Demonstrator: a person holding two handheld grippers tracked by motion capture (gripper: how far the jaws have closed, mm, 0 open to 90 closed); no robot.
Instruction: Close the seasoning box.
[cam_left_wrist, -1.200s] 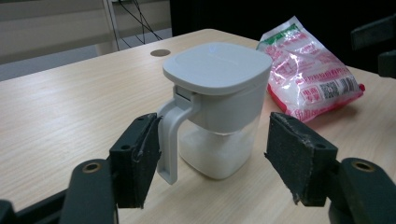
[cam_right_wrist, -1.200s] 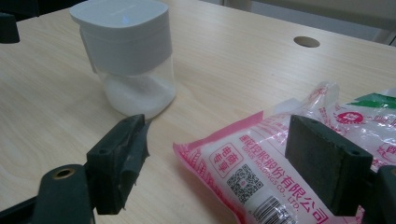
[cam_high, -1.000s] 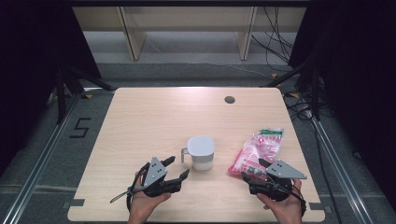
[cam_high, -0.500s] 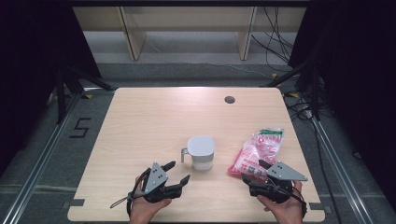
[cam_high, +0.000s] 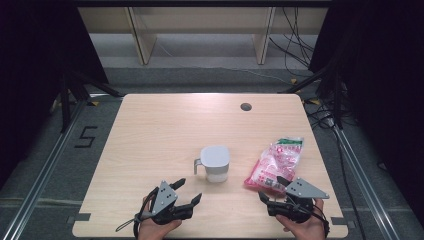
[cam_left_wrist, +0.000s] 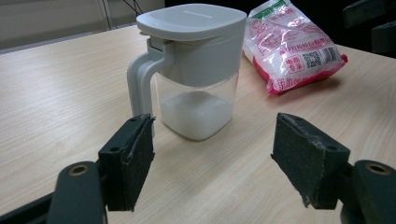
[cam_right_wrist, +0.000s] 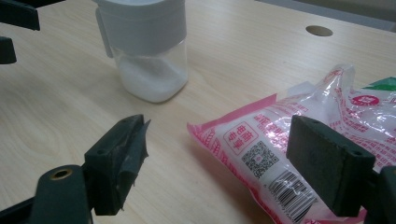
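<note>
Your left gripper (cam_high: 188, 192) sits near the front edge of the table (cam_high: 150, 130), jaws spread wide with nothing between them; it points at the lidded jug (cam_high: 215, 163), which stands upright just ahead, apart from the pads. In the left gripper view the jug (cam_left_wrist: 194, 70) has a grey lid, a grey handle turned toward the left jaw, and a clear lower body holding a shallow layer of white granules. No object lies between this gripper and the jug. Your right gripper (cam_high: 272, 189) rests at the front right, jaws likewise parted and holding nothing. Its upper jaw tip lies at the near end of the pink-and-white plastic bag (cam_high: 275, 163), which lies flat to the right of the jug, close but not touching it. In the right gripper view the bag (cam_right_wrist: 289, 154) shows a barcode and QR label at its near end, lying before the right jaw; contact cannot be confirmed. A round cable hole (cam_high: 245, 106) sits at the far side of the table, well apart from everything.
</note>
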